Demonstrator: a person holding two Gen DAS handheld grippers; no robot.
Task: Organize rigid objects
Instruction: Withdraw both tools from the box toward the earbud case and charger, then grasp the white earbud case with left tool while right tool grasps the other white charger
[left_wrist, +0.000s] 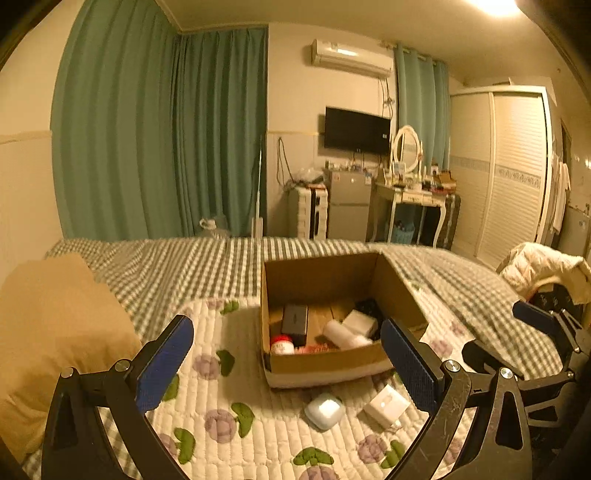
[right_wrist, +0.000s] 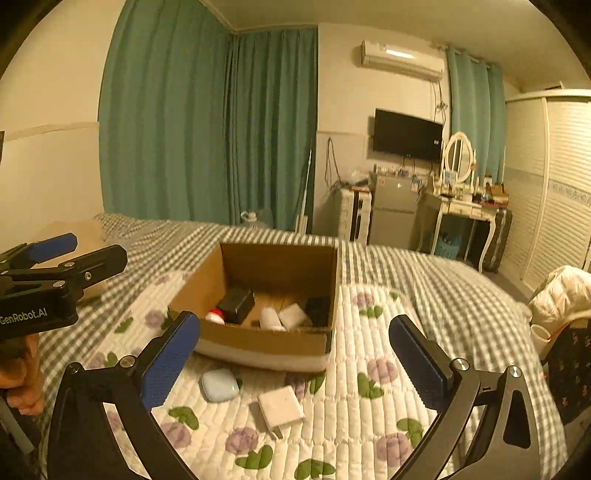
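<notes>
Both grippers' fingers (left_wrist: 166, 362) spread, level, above quilt (right_wrist: 351, 406) before box (left_wrist: 325, 360).

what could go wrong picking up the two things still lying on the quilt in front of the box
1. The pale blue case is rounded and smooth; it might slip from the fingers.
2. The white charger lies flat on the soft floral quilt, so fingers may dig into fabric.
3. Both sit close to the cardboard box; a wide-open gripper could bump its front wall.

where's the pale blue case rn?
The pale blue case lies on the floral quilt outside the cardboard box, just in front of it, left of the white charger; neither hand-held gripper touches it.
</notes>
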